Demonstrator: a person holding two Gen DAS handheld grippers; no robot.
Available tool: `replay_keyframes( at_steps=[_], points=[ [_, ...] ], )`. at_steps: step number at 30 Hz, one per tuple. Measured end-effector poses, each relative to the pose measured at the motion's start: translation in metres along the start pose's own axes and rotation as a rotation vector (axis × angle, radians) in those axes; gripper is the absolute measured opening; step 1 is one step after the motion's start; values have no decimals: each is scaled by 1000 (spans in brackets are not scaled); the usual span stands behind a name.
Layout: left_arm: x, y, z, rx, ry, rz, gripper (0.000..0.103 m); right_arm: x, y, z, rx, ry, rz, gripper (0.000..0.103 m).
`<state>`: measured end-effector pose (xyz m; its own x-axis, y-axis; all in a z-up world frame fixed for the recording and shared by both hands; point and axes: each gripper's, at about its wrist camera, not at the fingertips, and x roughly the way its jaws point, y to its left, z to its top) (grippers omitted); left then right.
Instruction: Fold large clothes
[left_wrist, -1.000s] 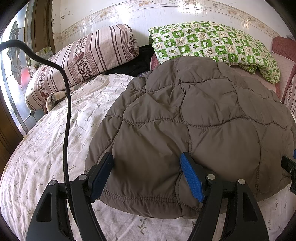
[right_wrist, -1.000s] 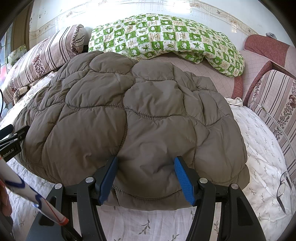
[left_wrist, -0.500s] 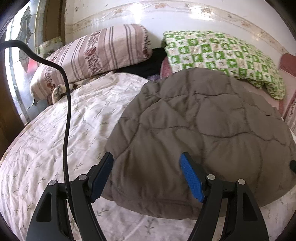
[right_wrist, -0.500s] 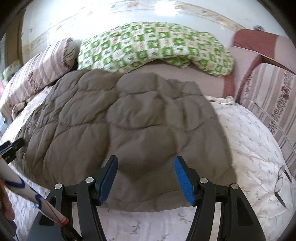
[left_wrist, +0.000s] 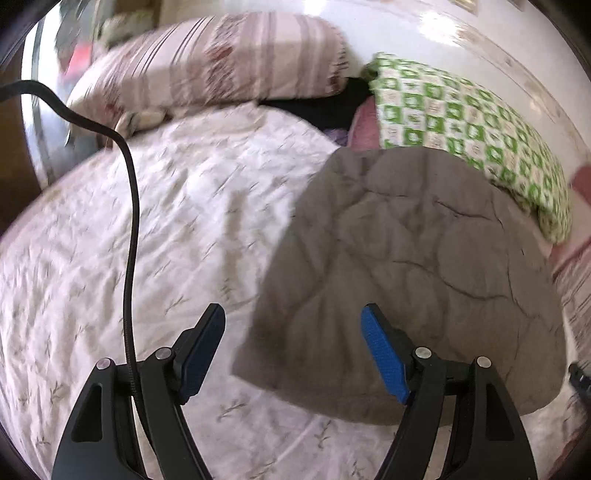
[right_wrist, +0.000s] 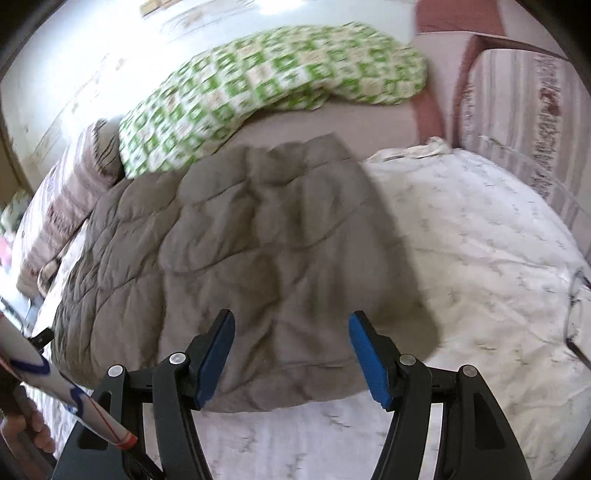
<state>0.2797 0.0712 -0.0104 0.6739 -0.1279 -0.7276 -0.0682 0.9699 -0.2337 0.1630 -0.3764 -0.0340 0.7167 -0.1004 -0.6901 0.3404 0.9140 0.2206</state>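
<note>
A grey-brown quilted jacket (left_wrist: 406, 266) lies folded flat on the white flowered bed sheet (left_wrist: 166, 236). My left gripper (left_wrist: 291, 350) hovers open above the jacket's near left corner, with nothing between its blue pads. In the right wrist view the same jacket (right_wrist: 240, 251) spreads to the left and centre. My right gripper (right_wrist: 291, 354) hangs open over its near right edge, the pads clear of the cloth. Both views are blurred by motion.
A striped pillow (left_wrist: 221, 62) and a green checked quilt (left_wrist: 461, 122) lie at the head of the bed. A striped cushion (right_wrist: 524, 118) stands at the right. A black cable (left_wrist: 129, 229) crosses the left view. A hand (right_wrist: 33, 428) shows at lower left.
Both grippers have drawn back from the jacket's near edge and rolled. The left has swung left and the right has swung right, so more bare sheet shows. Neither touches the jacket now.
</note>
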Motion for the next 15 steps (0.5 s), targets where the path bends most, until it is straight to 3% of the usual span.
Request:
replay_keyframes(
  at_steps=[6,9,15],
  points=[
    [13,46,-3,-219,169,-139,76,-15,-60,2,191,22,-1,72],
    [18,54,-10,-271,204,-169,77,-19,-79,-1,268,24,1,76],
    [28,56,-18,-341,252,-230,77,-10,-102,-11,404,88,87,77]
  ],
)
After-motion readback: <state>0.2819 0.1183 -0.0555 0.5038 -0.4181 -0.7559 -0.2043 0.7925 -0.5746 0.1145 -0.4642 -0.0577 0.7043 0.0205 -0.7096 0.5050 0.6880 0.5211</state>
